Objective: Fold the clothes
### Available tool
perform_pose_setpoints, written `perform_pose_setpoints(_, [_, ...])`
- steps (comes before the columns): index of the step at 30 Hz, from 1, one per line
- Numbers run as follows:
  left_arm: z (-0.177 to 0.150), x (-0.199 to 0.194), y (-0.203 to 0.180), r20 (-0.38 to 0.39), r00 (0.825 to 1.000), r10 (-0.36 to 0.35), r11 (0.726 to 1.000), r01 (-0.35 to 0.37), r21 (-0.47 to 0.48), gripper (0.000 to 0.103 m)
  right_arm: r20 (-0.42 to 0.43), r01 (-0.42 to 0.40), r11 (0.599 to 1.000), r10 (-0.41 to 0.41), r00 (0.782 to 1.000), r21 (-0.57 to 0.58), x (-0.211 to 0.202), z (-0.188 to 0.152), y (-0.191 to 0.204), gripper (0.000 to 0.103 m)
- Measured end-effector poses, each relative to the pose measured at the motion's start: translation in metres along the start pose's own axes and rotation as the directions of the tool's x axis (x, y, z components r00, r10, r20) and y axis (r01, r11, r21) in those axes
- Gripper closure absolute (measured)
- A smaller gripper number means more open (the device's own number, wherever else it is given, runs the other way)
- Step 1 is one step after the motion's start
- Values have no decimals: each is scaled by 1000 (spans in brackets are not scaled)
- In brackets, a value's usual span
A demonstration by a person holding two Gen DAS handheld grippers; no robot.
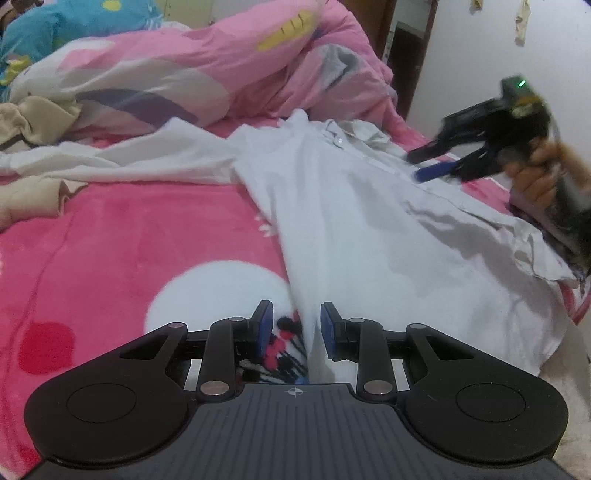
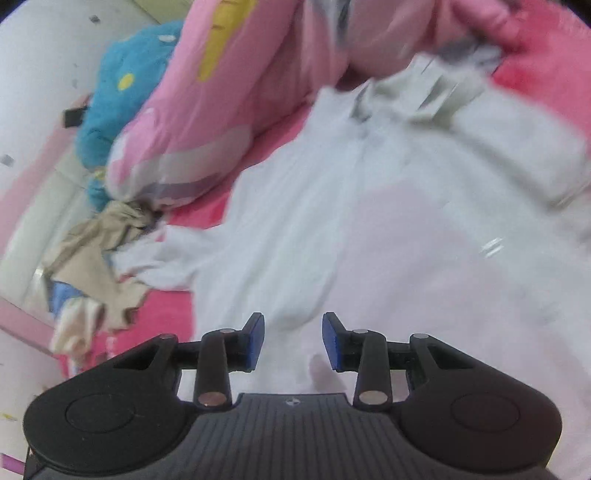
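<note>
A white button shirt (image 1: 351, 221) lies spread lengthwise on a pink fleece blanket (image 1: 110, 240), collar at the far end and one sleeve stretched out to the left. My left gripper (image 1: 295, 321) sits low at the shirt's near left edge. Its jaws stand apart, the cloth edge runs between them, and the pads do not press on it. My right gripper (image 1: 415, 166), held by a hand (image 1: 532, 181), hovers blurred over the shirt's right side near the collar. In the right wrist view my right gripper (image 2: 293, 332) is open above the shirt (image 2: 369, 240), with nothing between its pads.
A bunched pink quilt (image 1: 221, 66) fills the far end of the bed, with a blue plush blanket (image 1: 55, 29) behind it. Crumpled beige clothes (image 1: 37, 114) lie at the left. The bed's edge and a white wall are on the right, beside a dark doorway (image 1: 406, 55).
</note>
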State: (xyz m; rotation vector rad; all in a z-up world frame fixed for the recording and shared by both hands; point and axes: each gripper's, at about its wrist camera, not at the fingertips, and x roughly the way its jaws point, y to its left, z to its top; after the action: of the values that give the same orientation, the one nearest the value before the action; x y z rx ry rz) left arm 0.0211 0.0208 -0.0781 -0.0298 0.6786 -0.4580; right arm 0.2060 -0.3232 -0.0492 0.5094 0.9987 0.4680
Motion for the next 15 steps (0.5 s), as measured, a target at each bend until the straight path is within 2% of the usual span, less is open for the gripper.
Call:
perform_pose_setpoints(3, [-2, -6, -7, 7, 1000, 21, 1000, -21, 20, 75, 11, -37, 996, 36, 999, 85, 23, -4, -9, 67])
perform_pose_setpoints(5, [-5, -7, -10, 0, 1000, 27, 999, -27, 22, 75, 19, -43, 992, 41, 999, 118, 22, -10, -14, 67])
perform_pose_setpoints(12, [-11, 0, -9, -46, 998, 30, 999, -29, 20, 75, -37, 12, 1000, -11, 999, 24, 9, -64, -17, 70])
perform_pose_setpoints(13, [-11, 0, -9, -48, 998, 32, 999, -31, 17, 75, -29, 16, 1000, -16, 999, 7, 8, -69, -16, 73])
perform_pose_setpoints(14, [-11, 0, -9, -48, 998, 34, 999, -33, 15, 75, -22, 28, 1000, -28, 999, -10, 6, -71, -14, 89])
perform_pose_setpoints(15, [-11, 0, -9, -47, 998, 36, 999, -35, 13, 75, -19, 44, 999, -45, 999, -26, 6, -73, -12, 98])
